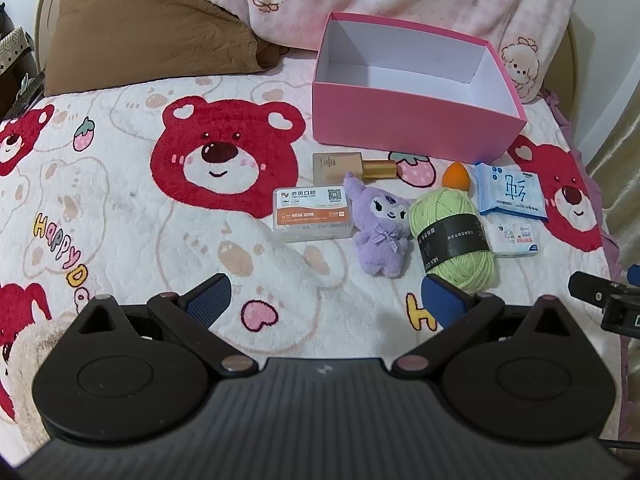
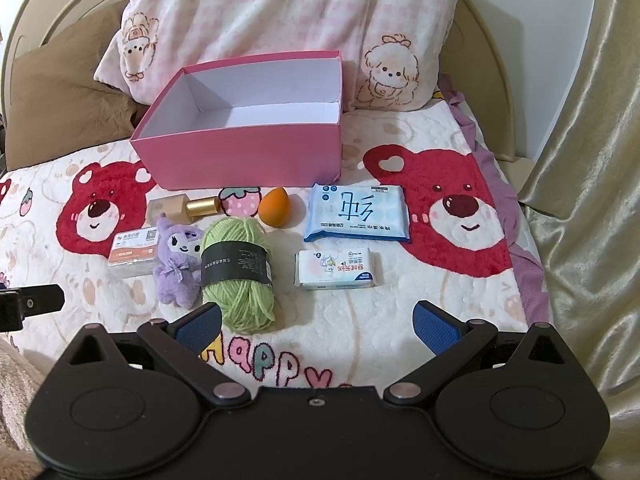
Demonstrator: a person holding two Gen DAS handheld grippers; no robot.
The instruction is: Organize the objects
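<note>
Pink, open-topped cardboard box (image 2: 240, 128) sits empty at the far side of the bear-print bed blanket (image 1: 120, 216), so the green yarn ball (image 2: 238, 268) and neighbours lie just near it while both grippers, left (image 1: 326, 300) and right (image 2: 316, 320), hover with jaws spread, holding nothing.

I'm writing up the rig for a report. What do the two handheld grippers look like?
Both match. The left gripper and right gripper each have a matte black ribbed body, two round black discs, black linkage arms with silver-pink rivets, and jaws faced with blue textured pads. The right body has a small central screw. No sleeves or cables show clearly.
</note>
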